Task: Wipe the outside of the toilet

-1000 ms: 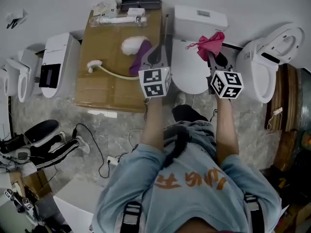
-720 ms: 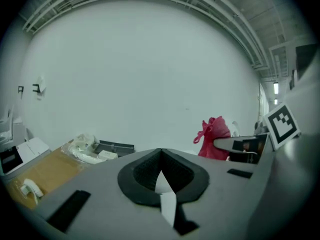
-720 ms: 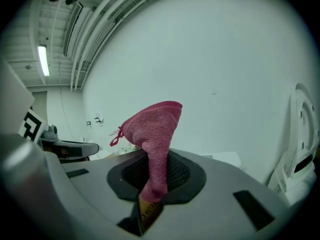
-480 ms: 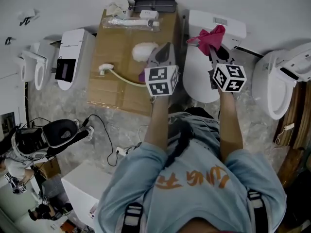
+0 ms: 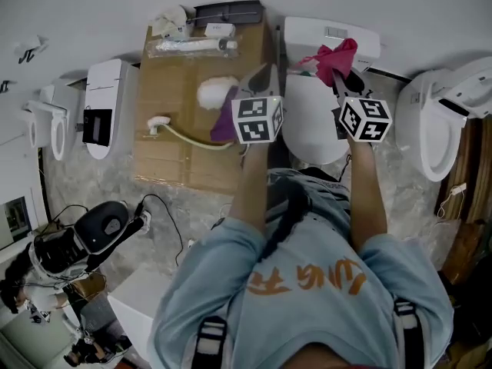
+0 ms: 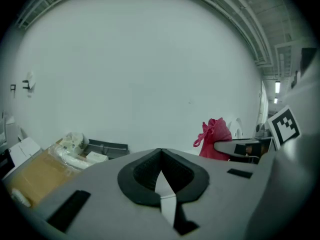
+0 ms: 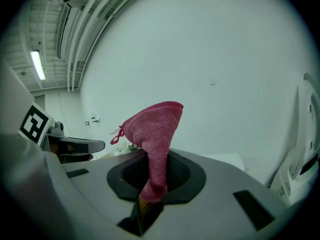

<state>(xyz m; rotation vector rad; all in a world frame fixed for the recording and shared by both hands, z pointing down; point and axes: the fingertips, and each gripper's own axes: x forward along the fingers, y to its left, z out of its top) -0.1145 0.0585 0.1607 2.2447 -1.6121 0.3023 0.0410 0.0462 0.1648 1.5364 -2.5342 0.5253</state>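
Observation:
A white toilet stands against the wall, with its tank (image 5: 332, 33) at the back and its closed lid (image 5: 311, 121) in front. My right gripper (image 5: 339, 77) is shut on a pink cloth (image 5: 335, 57), which bunches up above the front of the tank. In the right gripper view the cloth (image 7: 154, 129) rises out of the closed jaws of the right gripper (image 7: 154, 179). My left gripper (image 5: 266, 74) hovers beside the toilet's left edge, shut with nothing in it. Its jaws meet in the left gripper view (image 6: 160, 160), where the cloth (image 6: 215, 136) shows to the right.
A cardboard box (image 5: 181, 141) left of the toilet carries a white hose, a white fluffy item (image 5: 215, 91), a purple item (image 5: 224, 121) and packets. More toilets stand at the right (image 5: 434, 133) and left (image 5: 104, 106). Cables (image 5: 157, 210) lie on the marble floor.
The head view has swung about. Both grippers stay in much the same place over the toilet, and the right one still holds the cloth.

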